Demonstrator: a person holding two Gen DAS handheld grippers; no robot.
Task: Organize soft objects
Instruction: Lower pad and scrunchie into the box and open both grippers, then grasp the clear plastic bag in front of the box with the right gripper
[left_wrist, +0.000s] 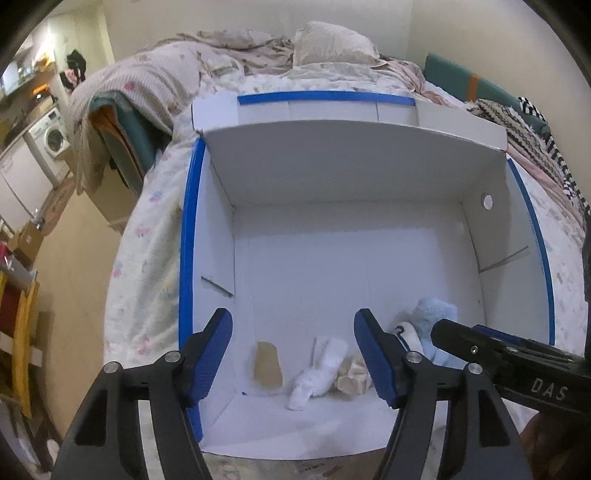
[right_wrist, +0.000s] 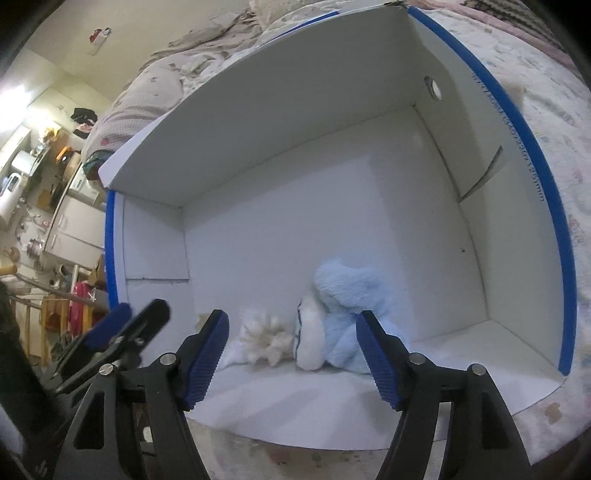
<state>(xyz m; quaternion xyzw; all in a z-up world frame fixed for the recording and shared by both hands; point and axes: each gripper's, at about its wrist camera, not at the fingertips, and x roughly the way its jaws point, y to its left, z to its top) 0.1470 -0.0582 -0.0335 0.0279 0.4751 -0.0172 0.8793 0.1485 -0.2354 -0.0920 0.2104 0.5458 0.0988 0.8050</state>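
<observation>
Both jaws released, empty; blue plush (right_wrist: 347, 295) at box (right_wrist: 461, 236) near edge looks light, squashy: pinch its bulky middle, not the white foot (right_wrist: 310, 339).

Pale blue plush toy (right_wrist: 347, 295) slumped against the white box's (right_wrist: 295, 206) near wall. A fluffy cream toy (right_wrist: 264, 334) sits just beside it on the box floor.

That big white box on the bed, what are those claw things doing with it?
A person holds two claws over the white box on the bed, sorting soft things into it. Both the left claw and the right claw are open and hold nothing. A light blue plush toy, a white fluffy toy and a white sock lie together at the near side of the box floor.
</observation>
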